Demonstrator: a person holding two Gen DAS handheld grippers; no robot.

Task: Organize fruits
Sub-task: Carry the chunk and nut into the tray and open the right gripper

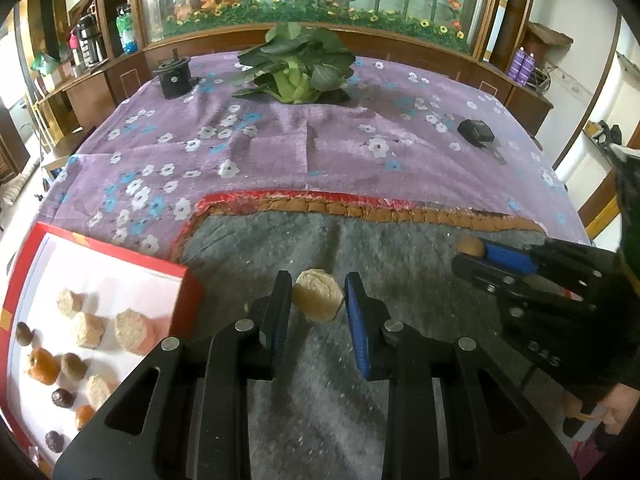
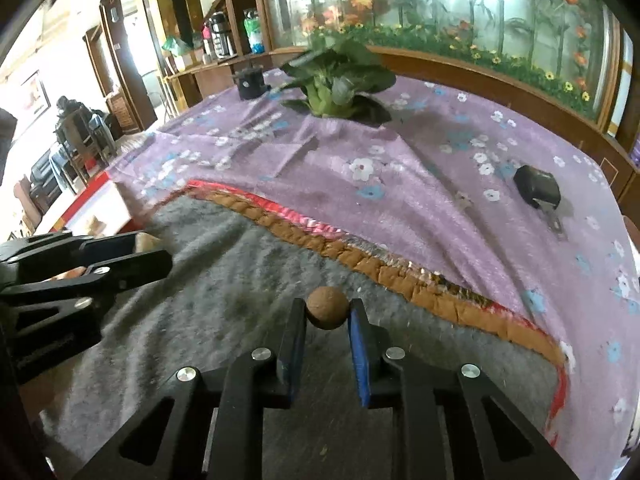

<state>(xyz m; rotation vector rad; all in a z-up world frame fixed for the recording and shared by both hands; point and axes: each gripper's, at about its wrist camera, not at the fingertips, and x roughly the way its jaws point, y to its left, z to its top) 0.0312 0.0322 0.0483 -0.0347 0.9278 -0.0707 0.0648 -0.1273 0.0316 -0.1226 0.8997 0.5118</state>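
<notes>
Left wrist view: pale fruit (image 1: 317, 295) sits between the left gripper (image 1: 318, 300) pads, clamped. Right gripper (image 2: 326, 314) pinches a brown ball fruit (image 2: 327, 307) over the grey cloth (image 2: 200, 280). Red tray (image 1: 188, 280), near left, already holds about ten; these two remain.

No clear text, label or brand can be read in either view. The only marking is faint raised lettering on the black body of the right gripper (image 1: 476, 258), seen sideways from the left wrist camera and too blurred to make out.
</notes>
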